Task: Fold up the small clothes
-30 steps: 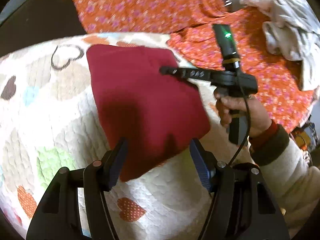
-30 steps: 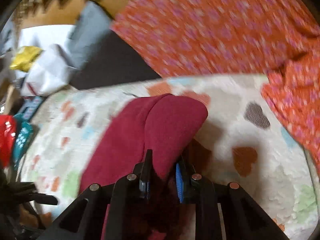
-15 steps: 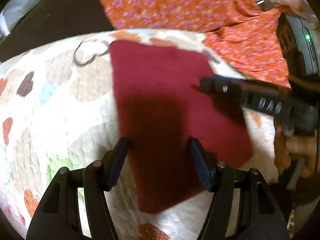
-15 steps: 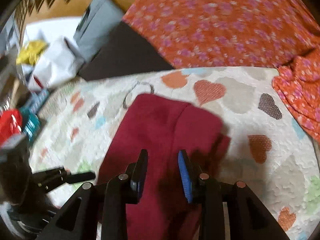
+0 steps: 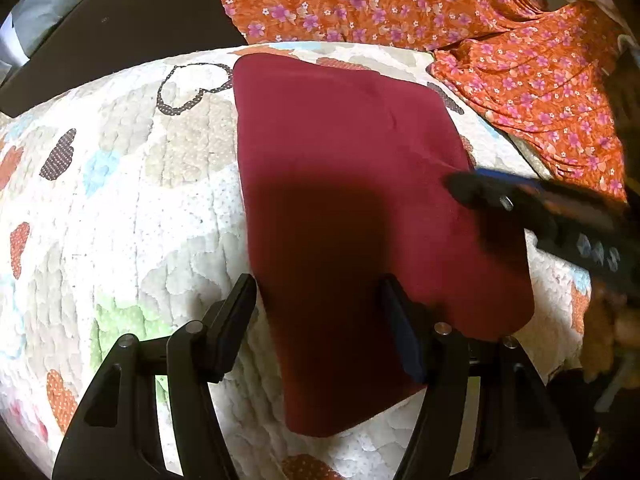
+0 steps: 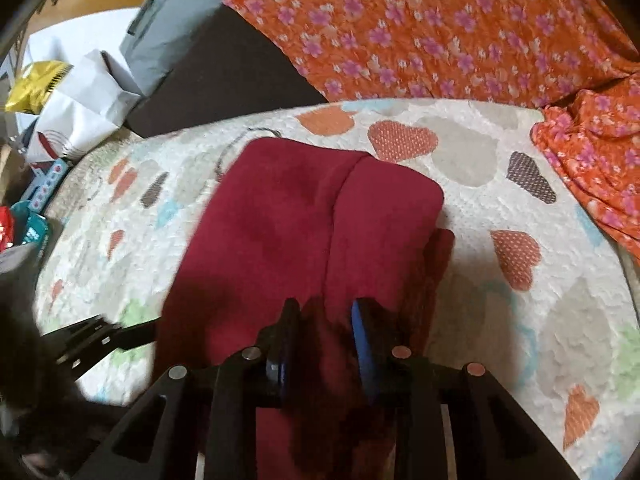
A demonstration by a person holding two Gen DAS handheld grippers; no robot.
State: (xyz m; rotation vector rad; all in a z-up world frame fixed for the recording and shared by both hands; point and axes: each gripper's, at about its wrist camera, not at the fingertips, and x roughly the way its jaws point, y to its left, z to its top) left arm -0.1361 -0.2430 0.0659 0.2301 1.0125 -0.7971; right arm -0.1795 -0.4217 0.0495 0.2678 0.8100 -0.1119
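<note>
**Inspector:** Position of the garment?

**Assessor:** The dark red garment [image 5: 352, 208] lies flat on the heart-print quilt [image 5: 120, 208], partly folded. In the right wrist view a lengthwise crease [image 6: 340, 200] runs from its far edge toward the camera, one panel laid over the other. Orange floral cloth [image 5: 400, 0] lies beyond, at the far and right sides, apart from the work.

**Inspector:** Tongs?

**Assessor:** The left gripper [image 5: 320, 312] hangs over the near edge, jaws spread wide, nothing between them. The right gripper [image 6: 324, 332] sits low at the garment's right side, jaws narrowed with a gap between them; red cloth shows in that gap, but I cannot tell whether it is pinched. The picture is blurred.

**Inspector:** Step in hand?

**Assessor:** In my judgement, between folds: one lengthwise fold looks laid, a cross fold is outstanding.

**Inspector:** Next requirement?

**Assessor:** Probably a firm grip on both near corners, then carry the near edge to the far edge without disturbing the crease.
</note>
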